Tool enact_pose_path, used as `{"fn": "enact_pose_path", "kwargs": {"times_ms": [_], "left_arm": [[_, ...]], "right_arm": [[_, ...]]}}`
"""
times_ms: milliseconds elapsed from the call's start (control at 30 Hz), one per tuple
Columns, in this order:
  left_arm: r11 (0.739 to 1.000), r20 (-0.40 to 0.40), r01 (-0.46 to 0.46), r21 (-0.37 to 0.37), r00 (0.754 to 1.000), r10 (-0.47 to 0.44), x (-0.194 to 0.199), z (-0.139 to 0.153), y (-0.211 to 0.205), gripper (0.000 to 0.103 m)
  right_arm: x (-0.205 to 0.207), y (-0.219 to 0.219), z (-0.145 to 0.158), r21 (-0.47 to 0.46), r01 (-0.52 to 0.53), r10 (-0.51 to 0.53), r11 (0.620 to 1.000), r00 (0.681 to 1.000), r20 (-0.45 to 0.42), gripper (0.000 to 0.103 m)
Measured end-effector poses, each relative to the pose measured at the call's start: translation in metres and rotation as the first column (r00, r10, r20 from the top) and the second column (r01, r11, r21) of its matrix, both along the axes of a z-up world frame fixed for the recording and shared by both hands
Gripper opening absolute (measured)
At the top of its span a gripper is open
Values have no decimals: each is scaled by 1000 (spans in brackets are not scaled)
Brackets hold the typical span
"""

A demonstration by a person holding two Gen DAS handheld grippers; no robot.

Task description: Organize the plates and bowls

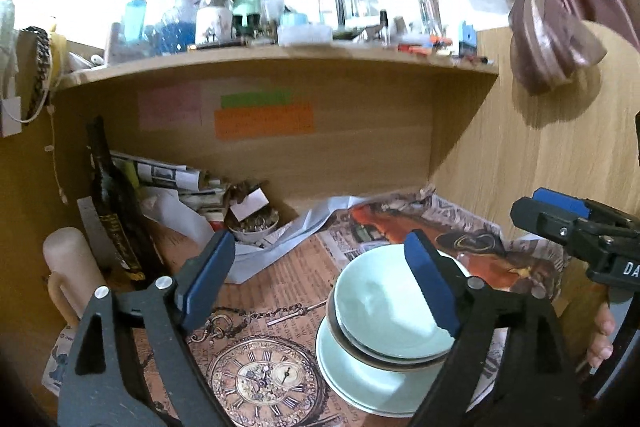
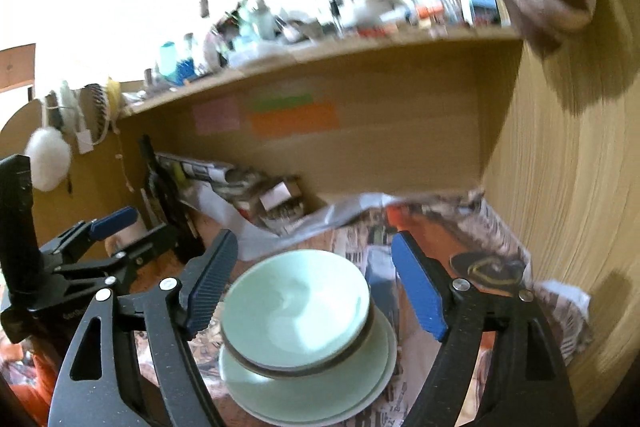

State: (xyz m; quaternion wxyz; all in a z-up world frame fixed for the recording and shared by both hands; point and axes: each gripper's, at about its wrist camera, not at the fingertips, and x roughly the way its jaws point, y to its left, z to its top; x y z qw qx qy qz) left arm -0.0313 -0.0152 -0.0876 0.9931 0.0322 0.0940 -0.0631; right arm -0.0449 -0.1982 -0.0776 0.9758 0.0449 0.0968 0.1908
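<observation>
Pale green bowls (image 1: 384,311) are nested and stand on a stack of pale green plates (image 1: 360,383) on a printed paper desk cover. The bowls (image 2: 296,307) and plates (image 2: 312,391) also show in the right wrist view. My left gripper (image 1: 320,279) is open and empty, its right finger above the bowls' rim. My right gripper (image 2: 314,287) is open and empty, hovering over the bowls. The right gripper also shows in the left wrist view (image 1: 568,227), and the left gripper in the right wrist view (image 2: 120,231).
A dark wine bottle (image 1: 116,211), a cream candle (image 1: 68,267), folded newspapers (image 1: 168,175) and a small bowl of bits (image 1: 254,227) crowd the back left. A cluttered wooden shelf (image 1: 280,55) hangs overhead. A wooden side panel (image 1: 520,155) stands at the right.
</observation>
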Motion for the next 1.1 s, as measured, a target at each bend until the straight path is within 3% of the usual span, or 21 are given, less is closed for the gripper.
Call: {"fn": "enact_pose_path", "kwargs": {"times_ms": [300,600,1100], "left_arm": [[999,75,-34,1,997,34,-32,4,-1,99],[999,126,-53,-1,991,53,-51,0,-4,102],[999,128,-43,-17,991,45,-51,-2,1,102]], "right_arm": [[-28,0,1,25,2,-4,1000,997,82,102],[-37,-2,0,36,-4,1,999,995,101,103],[-36,0,-1,35,-10,6,999,995,102,103]]}}
